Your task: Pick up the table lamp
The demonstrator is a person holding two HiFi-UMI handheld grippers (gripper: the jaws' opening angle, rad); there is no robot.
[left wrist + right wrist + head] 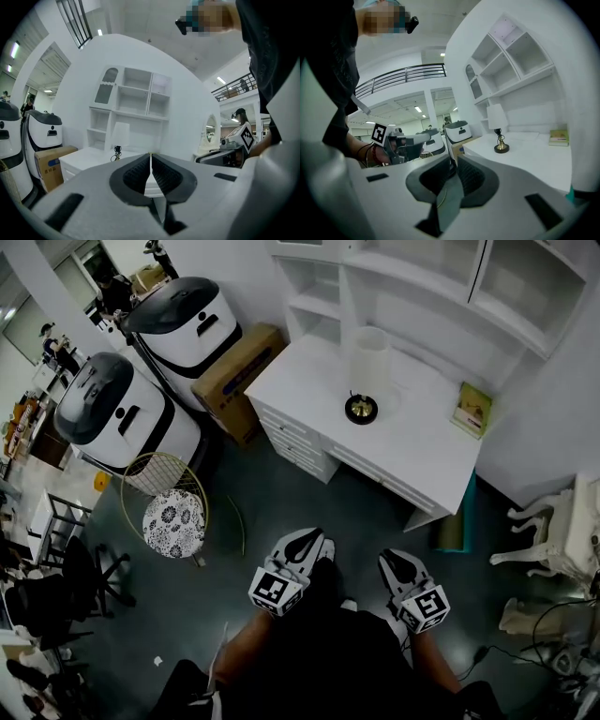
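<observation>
At the bottom of the head view, close to the person's dark clothing, both grippers are held side by side over the dark floor. The left gripper is seen with its jaws pressed together, the ribbed pads meeting along a thin line, and nothing is caught between them. The right gripper is likewise closed, its pads brought together on nothing. Both are pointed towards the white desk and are kept well apart from it.

To the left of the grippers, a round stool with a patterned seat is placed on the floor, framed by a thin wire hoop. Off to the right, a white carved chair is partly shown.

Further on, the table lamp is found upright on the desk top, near the back, its white cylindrical shade carried above a round dark base with a gold rim. It is touched by neither gripper. A small book is laid flat near the desk's right end, well apart from the lamp.

Behind the desk, white open shelves are set against the wall. Beside the desk's left end a cardboard box is leant, and beyond it two large white machines are parked.
</observation>
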